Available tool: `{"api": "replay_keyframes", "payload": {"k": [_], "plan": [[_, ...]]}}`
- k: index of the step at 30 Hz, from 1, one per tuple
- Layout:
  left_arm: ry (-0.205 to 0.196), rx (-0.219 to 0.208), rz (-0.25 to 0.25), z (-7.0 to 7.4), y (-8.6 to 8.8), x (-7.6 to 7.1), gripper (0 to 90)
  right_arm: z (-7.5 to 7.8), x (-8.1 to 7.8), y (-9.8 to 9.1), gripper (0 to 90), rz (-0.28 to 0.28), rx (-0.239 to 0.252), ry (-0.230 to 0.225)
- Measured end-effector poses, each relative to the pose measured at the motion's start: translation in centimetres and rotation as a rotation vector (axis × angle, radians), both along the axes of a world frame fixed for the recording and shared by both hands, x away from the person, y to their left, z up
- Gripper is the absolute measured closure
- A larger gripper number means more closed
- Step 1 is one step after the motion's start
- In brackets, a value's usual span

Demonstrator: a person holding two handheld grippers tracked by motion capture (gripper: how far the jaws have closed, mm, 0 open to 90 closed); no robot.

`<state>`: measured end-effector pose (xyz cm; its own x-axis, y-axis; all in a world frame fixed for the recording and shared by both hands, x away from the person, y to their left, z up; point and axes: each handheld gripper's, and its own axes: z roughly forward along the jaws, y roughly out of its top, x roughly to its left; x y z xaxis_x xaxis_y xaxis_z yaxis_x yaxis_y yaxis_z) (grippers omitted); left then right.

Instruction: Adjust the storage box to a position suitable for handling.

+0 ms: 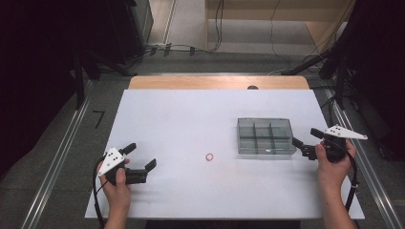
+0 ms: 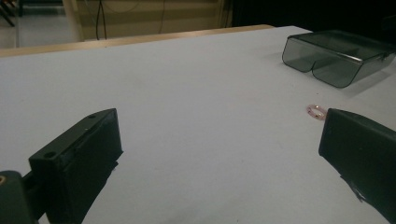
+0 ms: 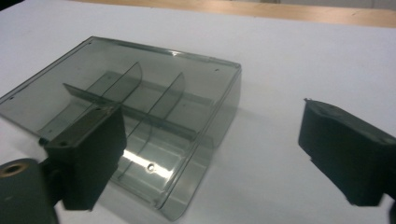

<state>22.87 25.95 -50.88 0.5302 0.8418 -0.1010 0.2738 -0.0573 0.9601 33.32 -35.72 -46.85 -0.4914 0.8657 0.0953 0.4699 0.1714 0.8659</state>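
Observation:
A small pink ring [image 1: 209, 156] lies flat on the white table [image 1: 191, 114], near the middle. A smoky clear box [image 1: 265, 136] with several compartments sits right of it. My left gripper [image 1: 141, 156] rests at the front left, open and holding nothing, aimed toward the ring [image 2: 316, 111] and well short of it. My right gripper [image 1: 306, 141] is open just off the box's right end, one jaw near the box's corner. In the right gripper view the box [image 3: 140, 116] lies close ahead, its dividers plain.
The table's wooden far edge [image 1: 219, 82] runs along the back. Cables [image 1: 191, 47] lie on the floor beyond it. Metal rails [image 1: 62, 148] flank the table on both sides. A hand [image 1: 117, 188] holds each gripper from the near edge.

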Motion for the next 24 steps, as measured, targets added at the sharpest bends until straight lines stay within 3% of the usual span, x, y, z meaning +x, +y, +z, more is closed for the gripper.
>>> {"api": "replay_keyframes", "payload": {"k": [5,10,13,24], "plan": [[0.005,0.019,0.005,0.0,-0.2,0.1,0.0,-0.2,0.4,-0.3,23.7,-0.040,-0.003,0.001],[0.008,0.024,0.010,0.0,-0.3,0.1,0.0,-1.3,0.8,-0.9,43.1,-0.077,0.025,0.019],[0.012,0.033,0.004,0.0,-0.3,0.2,0.0,-1.8,1.1,-0.8,53.5,-0.120,-0.011,0.028],[0.024,0.061,-0.001,0.0,-0.7,0.2,0.0,-2.8,2.0,-0.3,78.3,-0.117,-0.010,0.051]]}}
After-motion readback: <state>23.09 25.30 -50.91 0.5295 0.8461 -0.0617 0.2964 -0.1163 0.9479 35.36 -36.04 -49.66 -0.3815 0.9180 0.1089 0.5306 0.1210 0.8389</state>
